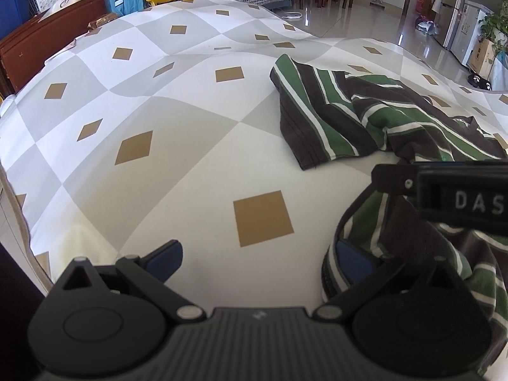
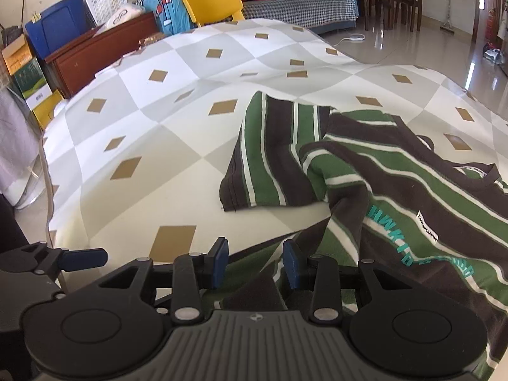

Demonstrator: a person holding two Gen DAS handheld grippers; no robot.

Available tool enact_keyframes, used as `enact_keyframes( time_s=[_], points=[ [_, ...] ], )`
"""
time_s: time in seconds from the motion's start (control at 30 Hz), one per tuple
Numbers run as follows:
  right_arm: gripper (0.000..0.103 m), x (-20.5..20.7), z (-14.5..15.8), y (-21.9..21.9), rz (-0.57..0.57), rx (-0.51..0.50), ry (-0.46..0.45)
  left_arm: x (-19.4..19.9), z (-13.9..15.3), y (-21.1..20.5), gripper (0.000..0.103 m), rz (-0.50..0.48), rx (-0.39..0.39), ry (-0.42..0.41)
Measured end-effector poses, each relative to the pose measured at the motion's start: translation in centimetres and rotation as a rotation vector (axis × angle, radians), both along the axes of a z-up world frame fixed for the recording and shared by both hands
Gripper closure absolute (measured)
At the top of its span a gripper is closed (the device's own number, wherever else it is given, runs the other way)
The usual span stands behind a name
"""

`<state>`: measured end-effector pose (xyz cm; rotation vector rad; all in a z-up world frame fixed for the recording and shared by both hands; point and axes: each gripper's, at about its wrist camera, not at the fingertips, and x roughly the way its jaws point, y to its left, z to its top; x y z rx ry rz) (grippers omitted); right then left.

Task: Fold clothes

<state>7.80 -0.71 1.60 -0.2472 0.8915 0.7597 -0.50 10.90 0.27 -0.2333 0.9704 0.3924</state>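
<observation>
Lying rumpled on the sheet (image 2: pixel 152 165): one shirt (image 2: pixel 397 190), striped green, dark brown and white, knit cotton by its look.

Position: the shirt's body spreads to the right of the sheet's middle. One sleeve (image 2: pixel 270 152) lies flat, pointing away from the body toward the far side. Collar (image 2: pixel 476 171) faces up at the right. A small white label (image 2: pixel 427 227) and teal lettering (image 2: pixel 412 247) show on the chest. The near hem bunches up against both claws.

Handling, as a judgement: light, soft, limp. It holds no shape of its own, drapes and creases wherever lifted, and is likely to drag on the sheet rather than slide freely. Not fragile. Stitched edges (hem, sleeve cuff, shoulder seams) give the firmest hold; a pinch in mid-panel would gather only one layer and pull a peak.

Left claw (image 1: pixel 263 263): wide open, nothing between the pads. Its right finger (image 1: pixel 352 265) sits against a fold of the hem; the left finger stands over bare sheet.

Right claw (image 2: pixel 255 263): partly open, a narrow gap, with hem cloth lying in and under that gap. Not clamped so far as shows.

State of fold: none complete; the body is creased and one side is turned over itself, which fits either spreading out or a fold under way.
</observation>
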Motion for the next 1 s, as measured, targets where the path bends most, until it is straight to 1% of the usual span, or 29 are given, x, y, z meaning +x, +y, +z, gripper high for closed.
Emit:
enact_keyframes(
  time_s=[0.07,0.23,0.3,0.4,0.5,0.6,0.7,0.8,0.87,1.0],
  points=[
    [0.067,0.0,-0.7,0.3,-0.031,-0.032,-0.001,-0.3,-0.3,0.1,0.0,0.001,-0.01,0.011],
    [0.064,0.4,-1.1,0.0,-0.08,0.011,0.022,-0.8,0.2,0.4,0.0,0.01,0.002,-0.005],
    [0.064,0.5,-1.2,-0.1,-0.093,0.017,0.014,-0.9,0.6,0.7,0.0,0.021,0.012,-0.016],
    [0.064,0.8,-1.2,0.2,-0.1,0.002,0.01,-1.0,1.2,1.2,0.0,0.04,0.007,-0.042],
    [0.064,1.3,-1.1,-0.1,-0.129,0.017,0.027,-1.1,1.8,1.3,0.0,0.052,0.035,-0.059],
    [0.064,1.7,-1.4,-0.4,-0.151,0.027,0.052,-1.1,2.0,1.6,0.0,0.056,0.019,-0.069],
    [0.064,1.8,-1.6,-0.5,-0.158,0.033,0.061,-1.2,2.5,1.8,0.0,0.074,0.02,-0.085],
    [0.061,1.6,-1.7,-0.3,-0.147,0.028,0.049,-1.2,3.1,2.5,0.0,0.105,0.028,-0.11],
    [0.06,1.4,-1.7,-0.2,-0.14,0.025,0.041,-0.7,3.3,3.1,0.0,0.121,0.008,-0.106],
    [0.051,0.7,-1.9,0.4,-0.153,0.02,0.024,0.7,3.2,4.0,0.0,0.149,-0.039,-0.087]
  ],
)
